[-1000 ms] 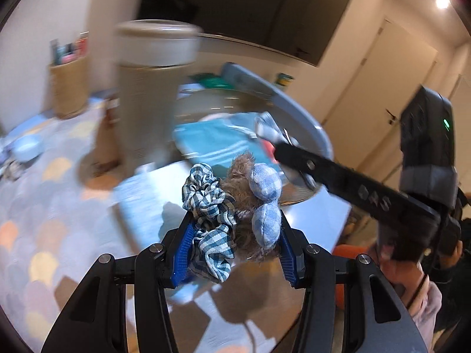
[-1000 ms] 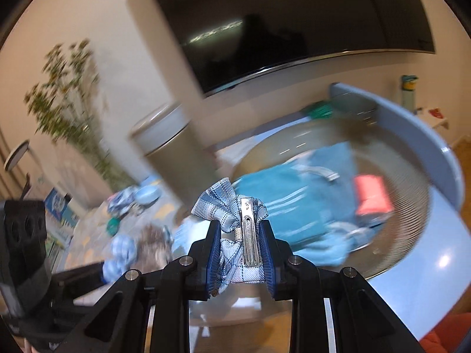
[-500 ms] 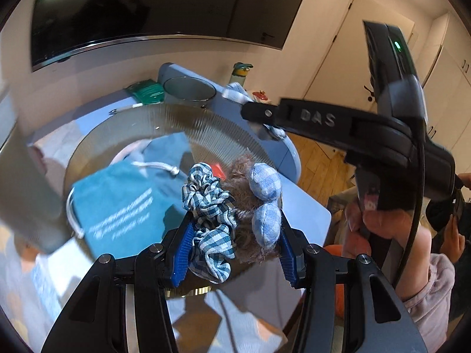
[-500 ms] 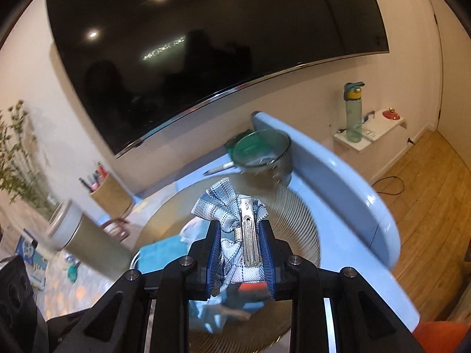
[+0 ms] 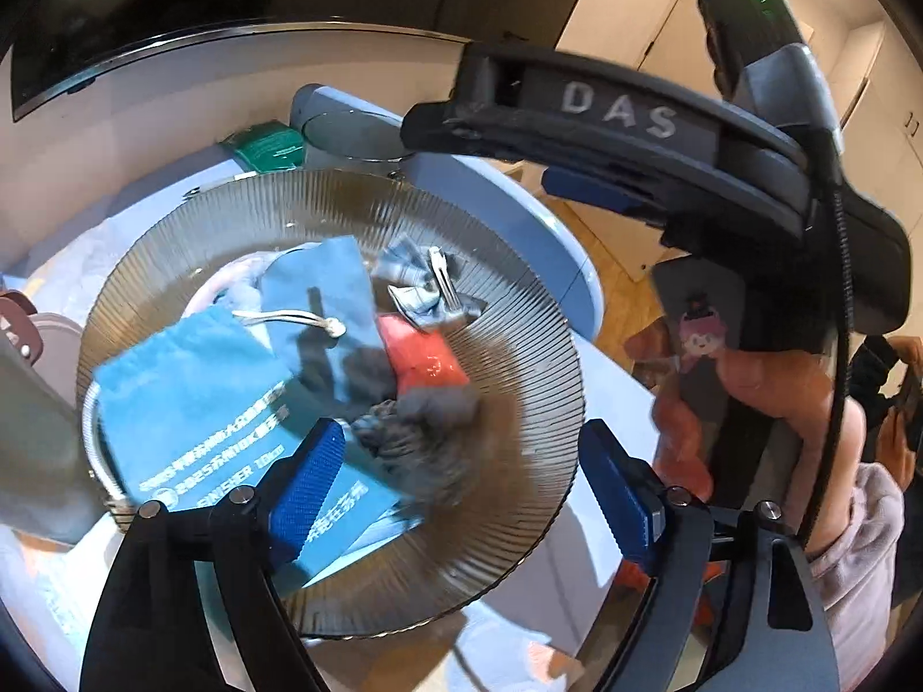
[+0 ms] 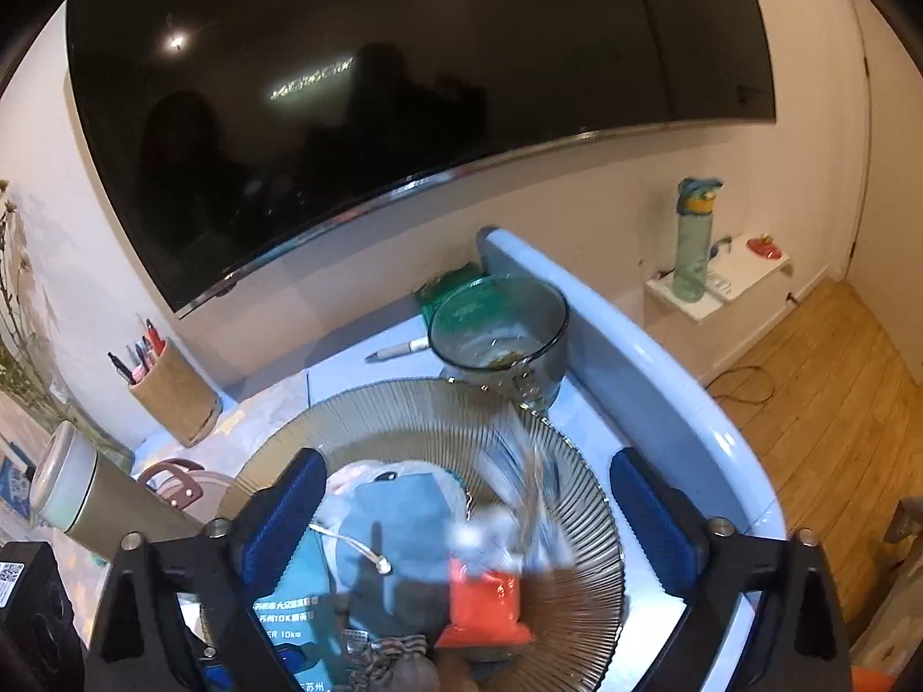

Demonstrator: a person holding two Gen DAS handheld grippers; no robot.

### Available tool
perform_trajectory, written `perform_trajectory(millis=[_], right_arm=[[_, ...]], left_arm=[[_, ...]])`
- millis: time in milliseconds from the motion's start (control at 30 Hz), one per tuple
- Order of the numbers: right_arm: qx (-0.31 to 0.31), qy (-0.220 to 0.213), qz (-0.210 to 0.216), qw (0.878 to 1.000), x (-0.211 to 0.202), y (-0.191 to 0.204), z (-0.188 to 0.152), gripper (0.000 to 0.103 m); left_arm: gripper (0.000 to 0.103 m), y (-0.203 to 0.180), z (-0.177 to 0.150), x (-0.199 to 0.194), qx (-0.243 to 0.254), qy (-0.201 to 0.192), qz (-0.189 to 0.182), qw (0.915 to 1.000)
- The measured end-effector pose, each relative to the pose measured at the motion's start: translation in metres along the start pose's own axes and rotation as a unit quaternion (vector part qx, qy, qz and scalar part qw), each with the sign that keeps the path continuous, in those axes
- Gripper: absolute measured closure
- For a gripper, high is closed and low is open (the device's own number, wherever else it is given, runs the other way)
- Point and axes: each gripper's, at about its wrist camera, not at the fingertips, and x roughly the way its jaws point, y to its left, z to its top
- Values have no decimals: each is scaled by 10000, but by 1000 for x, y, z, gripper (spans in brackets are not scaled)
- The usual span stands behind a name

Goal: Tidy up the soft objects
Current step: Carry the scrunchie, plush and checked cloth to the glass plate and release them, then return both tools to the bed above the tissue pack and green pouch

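A ribbed glass plate (image 5: 519, 346) (image 6: 404, 403) holds soft things: a teal drawstring bag (image 5: 207, 398) (image 6: 398, 525), a red pouch (image 5: 424, 354) (image 6: 484, 605), a plaid hair clip bow (image 5: 430, 285) (image 6: 513, 496) and a blurred checked scrunchie with a fluffy toy (image 5: 415, 432) (image 6: 392, 663). My left gripper (image 5: 467, 490) is open above the plate's near side, the scrunchie just beyond it. My right gripper (image 6: 464, 519) is open over the plate, the bow blurred below it; it also shows in the left wrist view (image 5: 577, 167).
A glass bowl (image 6: 499, 334) stands behind the plate beside a green packet (image 6: 450, 288) and a pen (image 6: 398, 350). A beige tumbler (image 6: 98, 507) and a pen holder (image 6: 173, 398) are at the left. A light blue curved rim (image 6: 663, 380) edges the table on the right.
Both grippers have opened. The scrunchie with the toy dropped from the left one and the plaid bow from the right one onto the plate.
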Motion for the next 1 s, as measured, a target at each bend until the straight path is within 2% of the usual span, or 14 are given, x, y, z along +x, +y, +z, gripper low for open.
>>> perform_trajectory(millis=[267, 600, 833, 1000], right_arm=[[220, 83, 169, 9996, -4, 2, -5, 4], [110, 138, 67, 9998, -20, 23, -14, 4], [6, 383, -130, 9992, -25, 39, -34, 4], [-78, 485, -104, 9987, -37, 56, -56, 4]], left_arm=[[17, -6, -4, -13, 234, 9, 260, 9994], [17, -2, -18, -34, 334, 134, 328, 9988], [17, 6, -40, -53, 503, 244, 455, 9974], [17, 17, -57, -71, 481, 276, 537, 9970]])
